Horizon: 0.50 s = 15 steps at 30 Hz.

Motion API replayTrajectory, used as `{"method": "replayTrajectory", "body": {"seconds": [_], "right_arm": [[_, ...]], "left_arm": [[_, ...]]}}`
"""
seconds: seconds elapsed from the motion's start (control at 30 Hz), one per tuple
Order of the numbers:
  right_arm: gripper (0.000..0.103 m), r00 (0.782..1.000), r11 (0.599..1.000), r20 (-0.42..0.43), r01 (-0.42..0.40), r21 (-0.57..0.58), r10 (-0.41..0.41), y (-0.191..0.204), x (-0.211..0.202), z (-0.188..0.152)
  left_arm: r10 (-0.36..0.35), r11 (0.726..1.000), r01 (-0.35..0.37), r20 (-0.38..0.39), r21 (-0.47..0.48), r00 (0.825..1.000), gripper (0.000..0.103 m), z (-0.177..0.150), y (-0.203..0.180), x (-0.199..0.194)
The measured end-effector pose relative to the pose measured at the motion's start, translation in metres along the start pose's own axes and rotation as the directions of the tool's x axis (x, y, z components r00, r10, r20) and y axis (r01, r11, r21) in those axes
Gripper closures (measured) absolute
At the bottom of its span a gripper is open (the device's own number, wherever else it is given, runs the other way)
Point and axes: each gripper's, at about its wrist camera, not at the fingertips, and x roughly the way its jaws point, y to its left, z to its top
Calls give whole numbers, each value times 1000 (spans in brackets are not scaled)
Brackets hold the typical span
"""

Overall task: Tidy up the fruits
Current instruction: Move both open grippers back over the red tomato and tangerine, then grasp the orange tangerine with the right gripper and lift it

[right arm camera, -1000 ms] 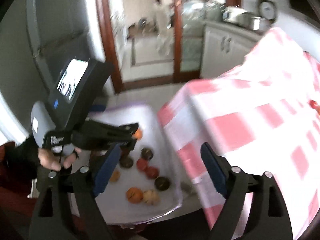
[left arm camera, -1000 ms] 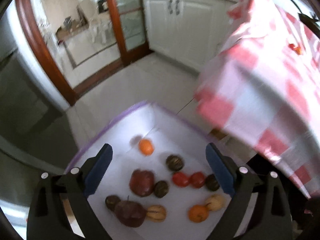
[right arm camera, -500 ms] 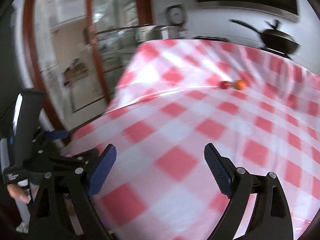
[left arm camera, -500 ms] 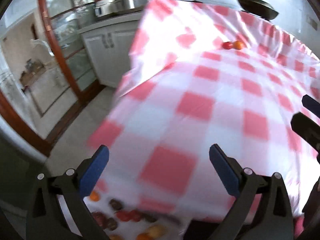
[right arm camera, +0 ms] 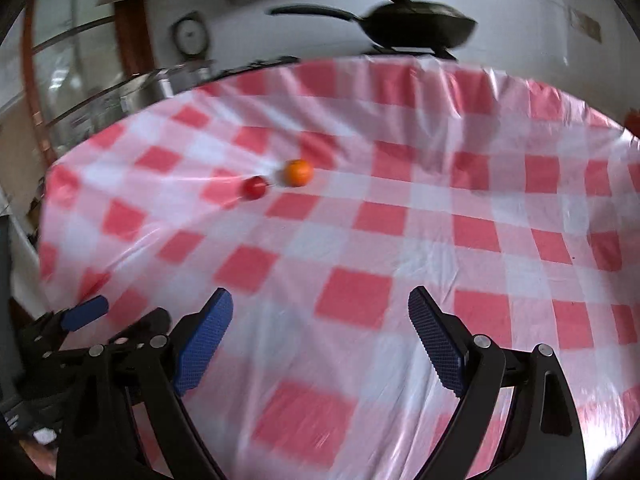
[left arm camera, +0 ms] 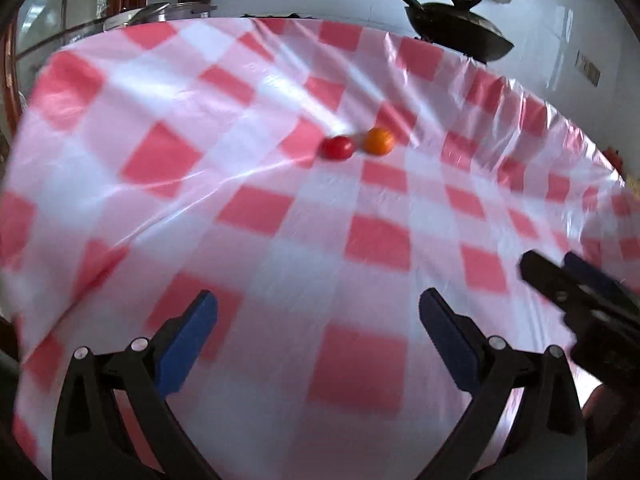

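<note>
A small red tomato (left arm camera: 337, 147) and a small orange (left arm camera: 378, 141) lie side by side, almost touching, on the red-and-white checked tablecloth (left arm camera: 280, 264). The right wrist view shows the tomato (right arm camera: 254, 187) and the orange (right arm camera: 298, 173) too, far across the cloth (right arm camera: 400, 240). My left gripper (left arm camera: 318, 300) hangs open over the near part of the table, nothing between its blue pads. My right gripper (right arm camera: 320, 296) is open as well and empty. Both are well short of the two fruits. The picture is blurred by motion.
A black lidded pan (left arm camera: 456, 28) stands behind the table's far edge, also seen as the pan (right arm camera: 416, 26) in the right wrist view. A round dial (right arm camera: 192, 36) and a metal pot (left arm camera: 160, 12) sit at the back left. The cloth drops off at the left edge.
Both grippers swung away from the white tray of fruits on the floor and up over the checked table. The tray has left view; the tomato and orange look closer.
</note>
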Motion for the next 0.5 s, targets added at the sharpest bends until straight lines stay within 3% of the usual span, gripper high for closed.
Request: {"method": "replayTrajectory", "body": {"seconds": [0.17, 0.3, 0.5], "right_arm": [[17, 1000, 1000, -26, -5, -20, 5, -9, 44, 33], [19, 999, 996, -31, -34, -86, 32, 6, 87, 61], [28, 995, 990, -85, -66, -122, 55, 34, 151, 96]], "left_arm": [[-85, 995, 83, -21, -55, 996, 2, 5, 5, 20], [-90, 986, 88, -9, -139, 996, 2, 4, 20, 20], [-79, 986, 79, 4, -146, 997, 2, 3, 22, 17]]}}
